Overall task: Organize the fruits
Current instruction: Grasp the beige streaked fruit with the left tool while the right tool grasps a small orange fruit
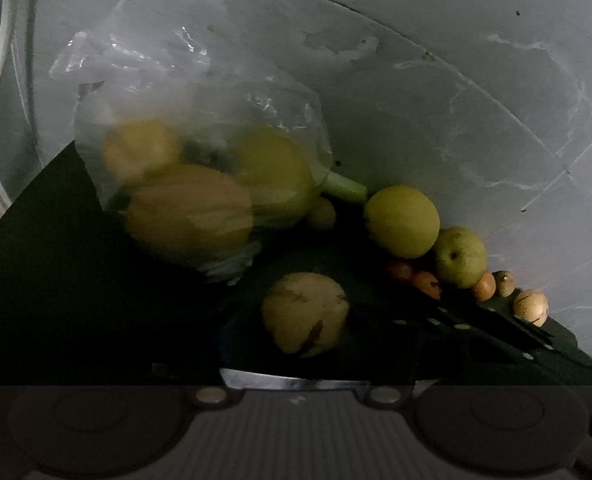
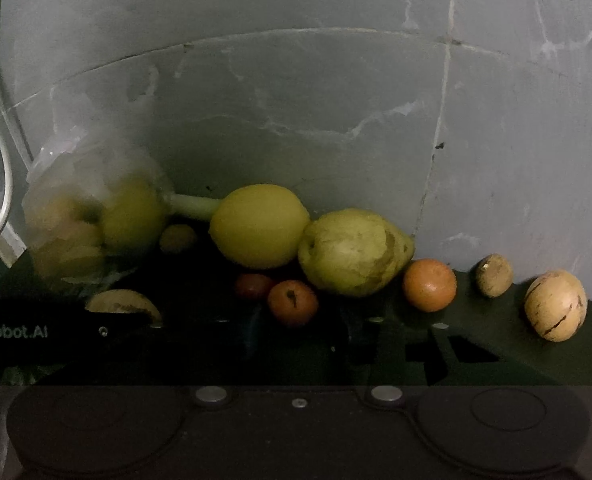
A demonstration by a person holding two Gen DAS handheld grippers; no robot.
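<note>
Dim scene, dark counter (image 2: 516,344) against a grey marbled wall (image 2: 296,100).

Clear plastic bag (image 1: 200,120) at 10 o'clock in the left wrist view, holding several yellow fruits, blurred; a pale green stalk (image 1: 344,188) pokes out its right side.

Loose fruits run from the bag toward 4 o'clock: yellow-green round fruit (image 2: 260,226), touching a green pear-shaped fruit (image 2: 352,252), three small orange fruits (image 2: 429,285) in front of and beside it, a small brown fruit (image 2: 493,275), then a cream striped fruit (image 2: 556,305) at the far right, apart from the rest.

Another cream striped fruit (image 1: 305,313) sits alone near centre of the left view, in front of the bag.

Left gripper and right gripper: fingers lost in the dark, can't tell whether either is released or clenched. Neither visibly grasps a fruit.
</note>
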